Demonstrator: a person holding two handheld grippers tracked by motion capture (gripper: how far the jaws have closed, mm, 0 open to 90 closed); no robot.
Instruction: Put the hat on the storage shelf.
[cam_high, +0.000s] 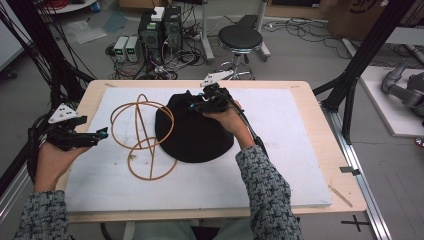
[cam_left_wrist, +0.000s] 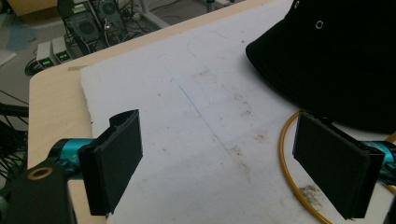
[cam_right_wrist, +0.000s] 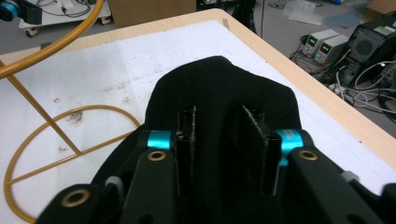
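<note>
Hat (cam_high: 192, 132): black, on the white board (cam_high: 295, 150) at bench centre, just right of the wire stand (cam_high: 142, 132), which it touches.
Right claw (cam_right_wrist: 218, 128): over the hat's far crown, jaws narrowed onto a pinched fold of cloth.
Left claw (cam_left_wrist: 219, 158): wide, empty, at the board's left edge, well apart from the hat.
Likely lift: leftward onto the stand.

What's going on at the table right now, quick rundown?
Right hand-held gripper shut on a fold of the black hat. Left hand-held gripper open, holding nothing. Wire hat stand beside the hat, nothing in the way.
</note>
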